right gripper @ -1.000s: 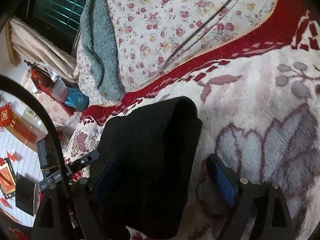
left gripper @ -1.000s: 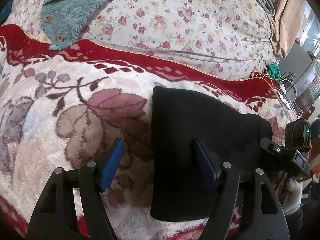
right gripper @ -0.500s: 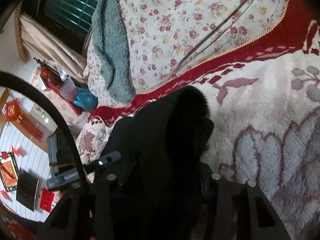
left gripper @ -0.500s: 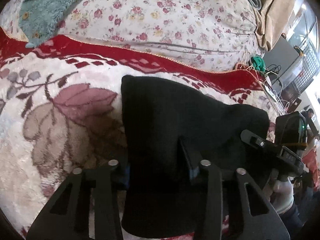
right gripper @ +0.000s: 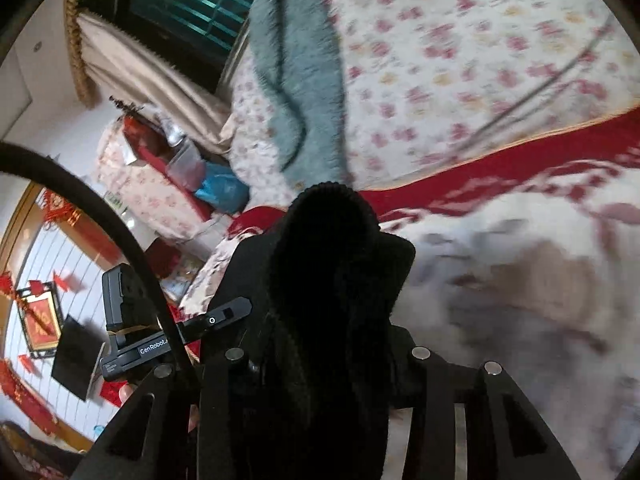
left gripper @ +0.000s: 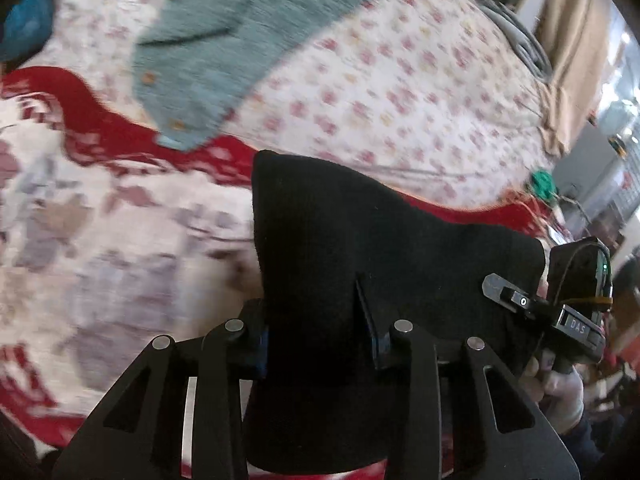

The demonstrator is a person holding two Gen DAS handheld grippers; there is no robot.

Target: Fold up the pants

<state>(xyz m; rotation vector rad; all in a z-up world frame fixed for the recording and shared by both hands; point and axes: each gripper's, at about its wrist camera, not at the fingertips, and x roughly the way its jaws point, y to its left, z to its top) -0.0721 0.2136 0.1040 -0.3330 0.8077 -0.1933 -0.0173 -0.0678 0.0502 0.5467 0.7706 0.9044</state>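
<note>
The folded black pants [left gripper: 360, 248] hang between both grippers above the plush floral blanket [left gripper: 100, 240]. My left gripper [left gripper: 318, 340] is shut on the pants' near left edge, its blue pads mostly hidden by the cloth. My right gripper [right gripper: 324, 356] is shut on the other end of the pants [right gripper: 332, 264], which bunch up thick between its jaws. The right gripper also shows in the left wrist view [left gripper: 560, 312] at the far right, and the left gripper shows in the right wrist view [right gripper: 160, 340] at the left.
A rose-print quilt [left gripper: 400, 88] lies piled behind the blanket, with a teal fleece garment [left gripper: 224, 40] on top. Curtains [right gripper: 132, 68], a window grille and red wall decorations [right gripper: 40, 320] are beyond the bed. The view is motion-blurred.
Both grippers went from open around the pants to shut on them. They have since lifted the pants off the blanket, and the pants now bunch and hang between them.
</note>
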